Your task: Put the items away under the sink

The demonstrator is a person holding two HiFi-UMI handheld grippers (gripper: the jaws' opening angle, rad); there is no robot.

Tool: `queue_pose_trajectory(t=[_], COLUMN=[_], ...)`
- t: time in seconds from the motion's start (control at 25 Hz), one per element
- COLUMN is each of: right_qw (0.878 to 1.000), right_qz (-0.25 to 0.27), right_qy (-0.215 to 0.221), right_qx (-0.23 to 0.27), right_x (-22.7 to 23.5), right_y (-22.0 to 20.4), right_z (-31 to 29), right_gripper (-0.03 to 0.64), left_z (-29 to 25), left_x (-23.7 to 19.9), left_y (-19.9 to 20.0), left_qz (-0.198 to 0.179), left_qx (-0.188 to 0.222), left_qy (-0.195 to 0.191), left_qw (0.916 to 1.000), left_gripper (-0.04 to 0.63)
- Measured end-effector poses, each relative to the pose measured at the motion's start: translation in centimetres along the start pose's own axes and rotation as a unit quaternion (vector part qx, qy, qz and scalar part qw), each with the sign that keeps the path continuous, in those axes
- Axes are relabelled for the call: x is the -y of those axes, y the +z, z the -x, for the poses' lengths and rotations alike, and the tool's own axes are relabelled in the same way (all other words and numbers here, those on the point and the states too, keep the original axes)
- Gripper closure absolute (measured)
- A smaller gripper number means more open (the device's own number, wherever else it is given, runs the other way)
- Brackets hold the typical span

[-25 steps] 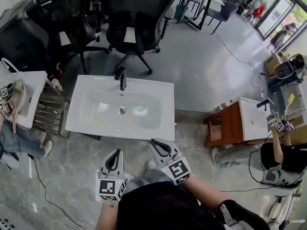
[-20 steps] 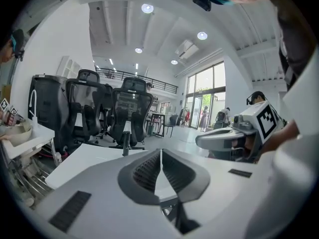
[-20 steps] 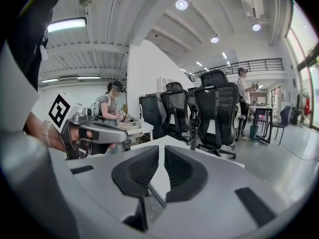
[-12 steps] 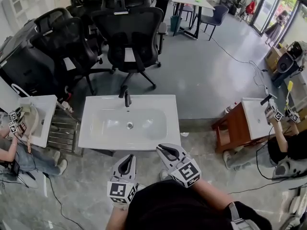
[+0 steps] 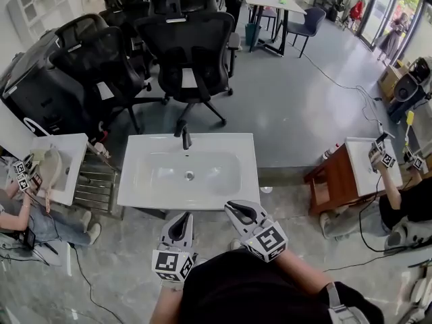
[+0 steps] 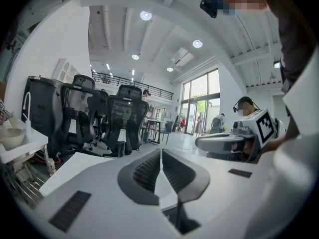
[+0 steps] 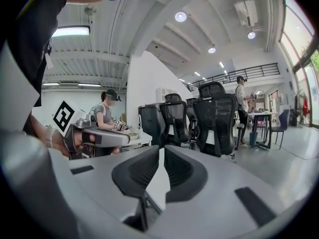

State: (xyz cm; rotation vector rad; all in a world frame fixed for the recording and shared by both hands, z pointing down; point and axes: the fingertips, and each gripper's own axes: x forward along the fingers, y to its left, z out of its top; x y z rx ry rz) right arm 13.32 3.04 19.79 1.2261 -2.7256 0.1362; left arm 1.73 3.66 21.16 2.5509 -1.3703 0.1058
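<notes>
A white rectangular sink (image 5: 135, 181) with a black faucet (image 5: 185, 136) stands in front of me on the grey floor. My left gripper (image 5: 183, 219) hovers just short of the sink's near edge, shut with nothing between its jaws. My right gripper (image 5: 233, 209) is beside it to the right, also shut and empty. Both point roughly level towards the sink. In the left gripper view the jaws (image 6: 160, 154) meet at the tips, with the right gripper (image 6: 234, 138) visible to the side. The right gripper view shows its own jaws (image 7: 161, 153) closed and the left gripper (image 7: 94, 136) at left. No items to store are in view.
Several black office chairs (image 5: 192, 42) stand beyond the sink. A second white basin (image 5: 67, 167) with a wire rack (image 5: 94, 181) is at left, where another person works. A wooden cabinet (image 5: 334, 181) with a basin is at right, with another person beside it.
The view has tilted up, so the sink sits lower in the frame and more of the chairs show. Both grippers have risen a little and stay shut.
</notes>
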Motion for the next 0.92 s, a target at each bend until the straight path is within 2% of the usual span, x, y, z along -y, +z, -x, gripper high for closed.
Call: queue_pose_trajectory(t=[0.92], right_qw=[0.999], right_qz=[-0.038], right_qy=[-0.015], right_qx=[-0.013], right_x=[1.4], right_y=[-1.9], right_z=[1.1], right_gripper=[0.566], left_z=[-0.1], left_x=[1.0], left_y=[-0.1], left_qz=[0.000], left_qx=[-0.004], left_qy=[0.003], left_qw=[1.0000], left_gripper=[0.566])
